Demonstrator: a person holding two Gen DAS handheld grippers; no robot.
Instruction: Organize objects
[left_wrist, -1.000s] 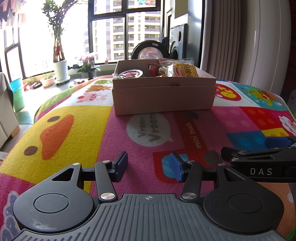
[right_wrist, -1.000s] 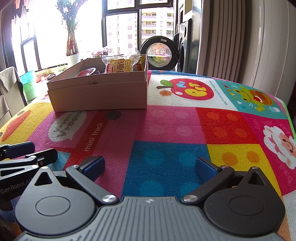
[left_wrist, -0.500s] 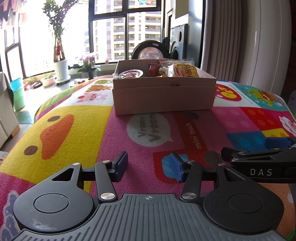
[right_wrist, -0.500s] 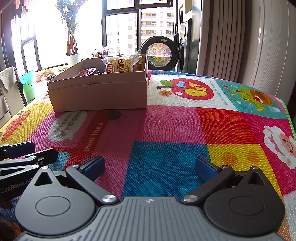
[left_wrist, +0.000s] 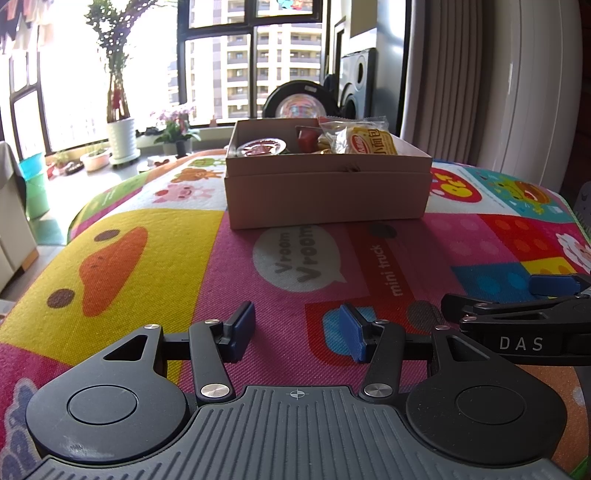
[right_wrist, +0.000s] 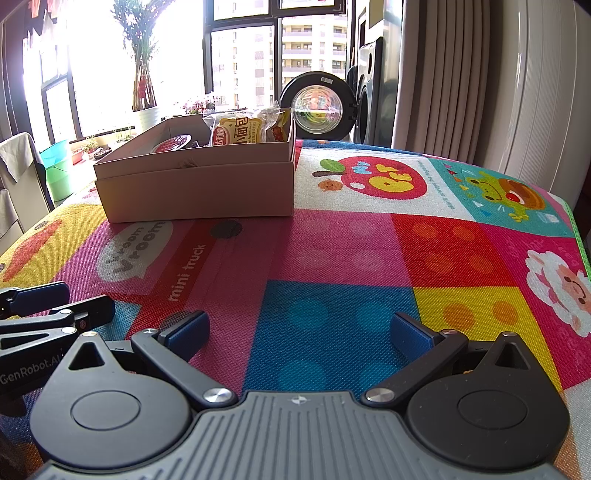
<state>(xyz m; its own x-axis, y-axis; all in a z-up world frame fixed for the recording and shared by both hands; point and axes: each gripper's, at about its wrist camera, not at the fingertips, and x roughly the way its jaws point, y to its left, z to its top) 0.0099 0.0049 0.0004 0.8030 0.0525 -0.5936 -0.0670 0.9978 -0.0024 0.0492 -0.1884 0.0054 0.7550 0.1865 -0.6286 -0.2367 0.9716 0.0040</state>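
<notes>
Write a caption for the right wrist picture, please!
Open right gripper low over the colourful mat, snack-filled cardboard box ahead, left gripper alongside.

Both grippers' fingers (left_wrist: 242, 330) apart, empty.

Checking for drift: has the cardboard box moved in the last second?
No. The cardboard box sits at the same spot against the "Vroom" bubble in both views.

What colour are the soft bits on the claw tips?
Blue. The pads on the right claw show it best, in the right wrist view.
</notes>
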